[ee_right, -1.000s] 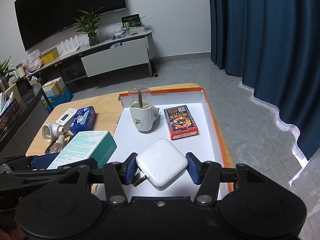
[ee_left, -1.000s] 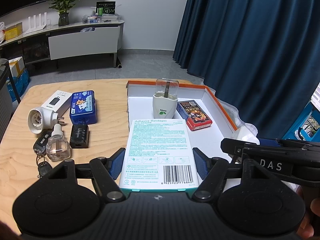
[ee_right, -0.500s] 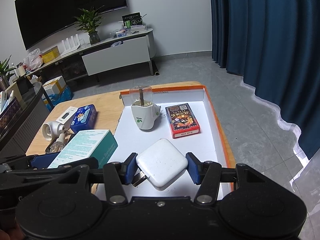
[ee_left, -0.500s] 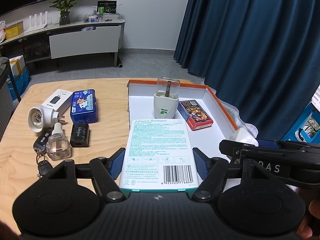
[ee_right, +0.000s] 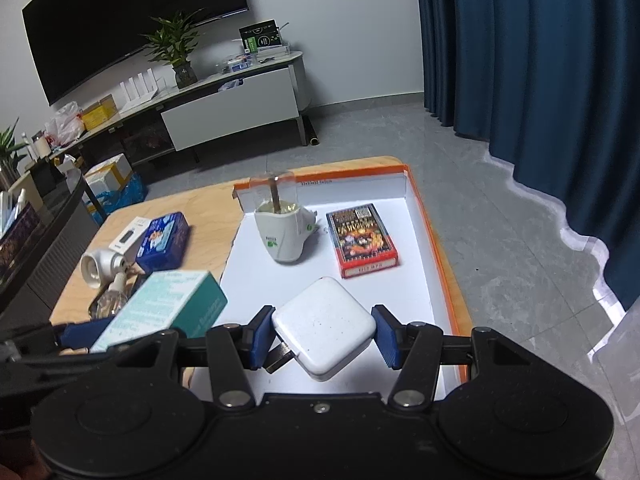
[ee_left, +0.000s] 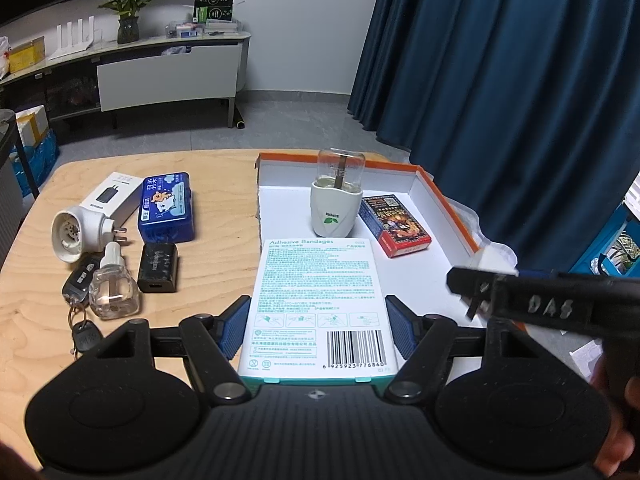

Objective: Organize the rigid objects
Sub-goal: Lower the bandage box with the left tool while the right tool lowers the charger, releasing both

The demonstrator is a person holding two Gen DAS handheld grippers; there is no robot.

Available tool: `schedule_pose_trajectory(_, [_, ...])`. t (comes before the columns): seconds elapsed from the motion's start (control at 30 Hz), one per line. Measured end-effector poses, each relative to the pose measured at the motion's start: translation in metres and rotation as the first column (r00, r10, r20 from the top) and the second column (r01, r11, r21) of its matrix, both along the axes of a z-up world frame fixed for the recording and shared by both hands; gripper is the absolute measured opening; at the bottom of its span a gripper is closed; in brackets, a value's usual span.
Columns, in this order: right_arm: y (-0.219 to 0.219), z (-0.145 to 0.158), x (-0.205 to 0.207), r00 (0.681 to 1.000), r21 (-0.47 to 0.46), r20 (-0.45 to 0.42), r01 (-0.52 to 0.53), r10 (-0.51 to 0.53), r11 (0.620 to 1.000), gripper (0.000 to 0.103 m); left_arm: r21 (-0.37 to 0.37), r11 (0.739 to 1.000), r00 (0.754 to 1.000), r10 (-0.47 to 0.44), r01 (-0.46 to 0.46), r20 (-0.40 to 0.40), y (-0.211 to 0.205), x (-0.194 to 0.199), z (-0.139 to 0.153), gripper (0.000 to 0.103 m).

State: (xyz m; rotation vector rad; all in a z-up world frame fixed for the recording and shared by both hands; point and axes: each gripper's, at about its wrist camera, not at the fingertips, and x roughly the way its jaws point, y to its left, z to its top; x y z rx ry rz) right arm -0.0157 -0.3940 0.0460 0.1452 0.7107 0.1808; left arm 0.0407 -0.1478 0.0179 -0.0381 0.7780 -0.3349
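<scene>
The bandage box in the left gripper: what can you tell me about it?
The bandage box is a flat cardboard carton, white on its printed back with "Adhesive Bandages", fine text, small diagrams and a barcode, and teal on its sides. It looks closed and undented. The left gripper clamps it by its two long edges, tilted, held above the near edge of the white tray, touching nothing else.

Tray (ee_left: 448, 204): ahead of both grippers; holds vaporizer (ee_left: 335, 210) at back, card box (ee_left: 394, 226) to its right. Bandage box (ee_left: 318, 300): between left gripper (ee_left: 318, 328) fingers. Charger (ee_right: 325, 338): between right gripper (ee_right: 323, 340) fingers. Tin (ee_left: 167, 208), socket adapter (ee_left: 78, 234), bottle (ee_left: 113, 286), keys (ee_left: 80, 280): on table (ee_left: 208, 184), left of tray.
</scene>
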Motion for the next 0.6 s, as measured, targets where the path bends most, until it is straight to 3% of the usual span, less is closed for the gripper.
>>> schedule_pose_trajectory(0.13, [-0.005, 0.002, 0.021, 1.0, -0.014, -0.009, -0.003, 0.003, 1.0, 0.064, -0.012, 1.0, 1.0, -0.003, 0.003, -0.03, -0.002, 0.017, -0.005, 0.071])
schedule_pose_trajectory(0.6, [-0.012, -0.012, 0.081, 0.997, -0.068, -0.073, 0.004, -0.009, 0.998, 0.064, 0.063, 0.996, 0.996, -0.055, 0.06, -0.075, -0.044, 0.053, -0.022, 0.071])
